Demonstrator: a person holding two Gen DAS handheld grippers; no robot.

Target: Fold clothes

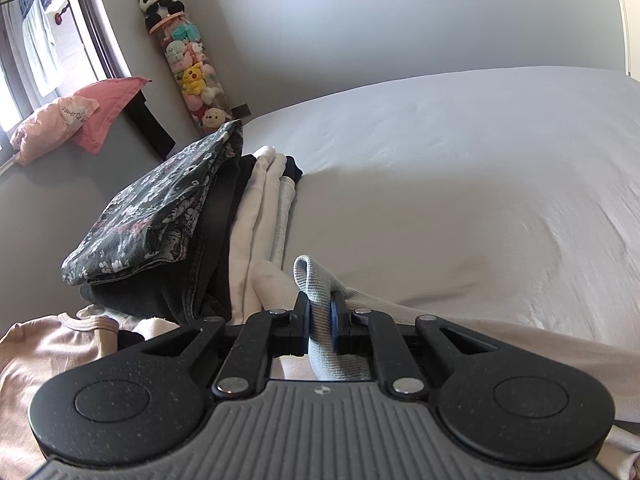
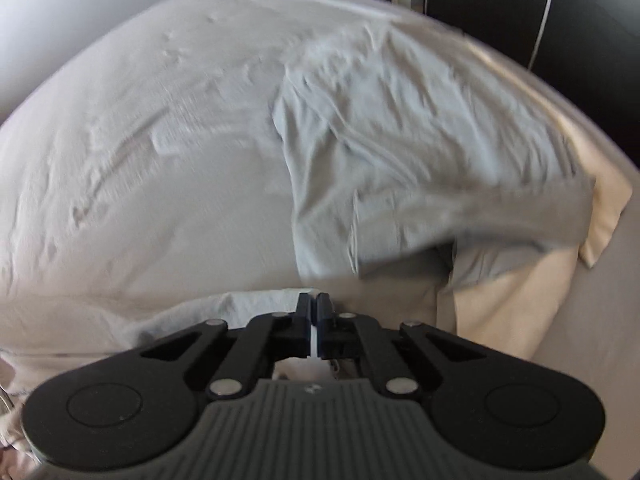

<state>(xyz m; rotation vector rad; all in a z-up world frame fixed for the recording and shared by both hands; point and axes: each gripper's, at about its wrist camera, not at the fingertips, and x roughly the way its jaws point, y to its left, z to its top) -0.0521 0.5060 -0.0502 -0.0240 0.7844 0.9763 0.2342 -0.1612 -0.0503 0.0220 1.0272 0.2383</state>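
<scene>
The left gripper (image 1: pixel 321 304) pinches a fold of the grey shirt (image 2: pixel 420 152), which lies blurred on the bed (image 2: pixel 140 140), long axis running far-left to near-right. The right gripper (image 2: pixel 313 305) is pressed together on thin white cloth (image 2: pixel 314 340), mostly hidden.

Pale greys and creams on a white bed

A light grey ribbed garment (image 1: pixel 320 320) lies on the white bed sheet (image 1: pixel 460 168), near a stack topped by dark charcoal cloth with a white-and-pink floral print (image 1: pixel 160 208) above black (image 1: pixel 224 216) and cream folds (image 1: pixel 264 208). A pale pink top (image 1: pixel 40 352) sits nearby; a grey-blue shirt (image 2: pixel 420 152) overlaps cream fabric (image 2: pixel 500 308). Both grippers are black.
</scene>
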